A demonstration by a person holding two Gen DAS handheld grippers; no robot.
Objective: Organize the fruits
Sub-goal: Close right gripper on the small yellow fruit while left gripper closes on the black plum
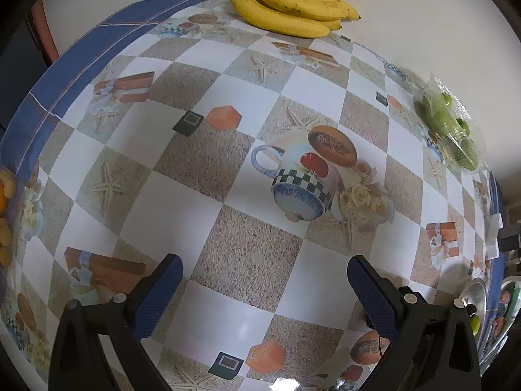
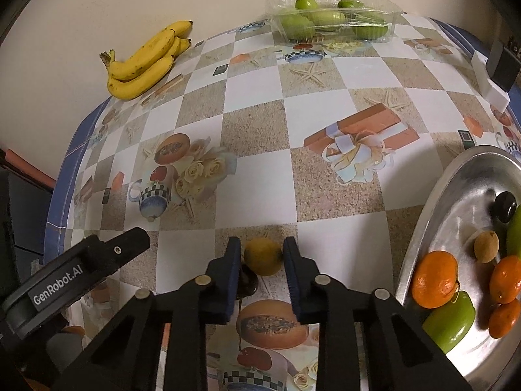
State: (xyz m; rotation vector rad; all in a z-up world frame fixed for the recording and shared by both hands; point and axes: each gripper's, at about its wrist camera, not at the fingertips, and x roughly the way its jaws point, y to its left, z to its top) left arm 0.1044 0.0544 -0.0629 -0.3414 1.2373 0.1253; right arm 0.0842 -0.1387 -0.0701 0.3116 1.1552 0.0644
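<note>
Right gripper (image 2: 262, 255) clamped on a small yellow fruit (image 2: 263, 256)
It sits on the tabletop (image 2: 254, 130) near the front edge, left of the metal tray (image 2: 433, 215); left gripper (image 1: 263, 273) hangs wide open, empty; bananas (image 2: 143, 62) at the far edge

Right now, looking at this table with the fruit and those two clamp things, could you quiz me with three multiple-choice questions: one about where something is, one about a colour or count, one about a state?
1. Where do the bananas lie?
A. by the wall at the table's far edge
B. in the metal tray
C. in the plastic box

2. How many orange fruits are in the metal tray?
A. one
B. three
C. five

3. The right gripper is:
A. wide open over bare cloth
B. closed on a small yellowish fruit
C. holding a banana

Answers: 1 A, they rest against the wall. 2 B, three show. 3 B, both pads press its sides.
</note>
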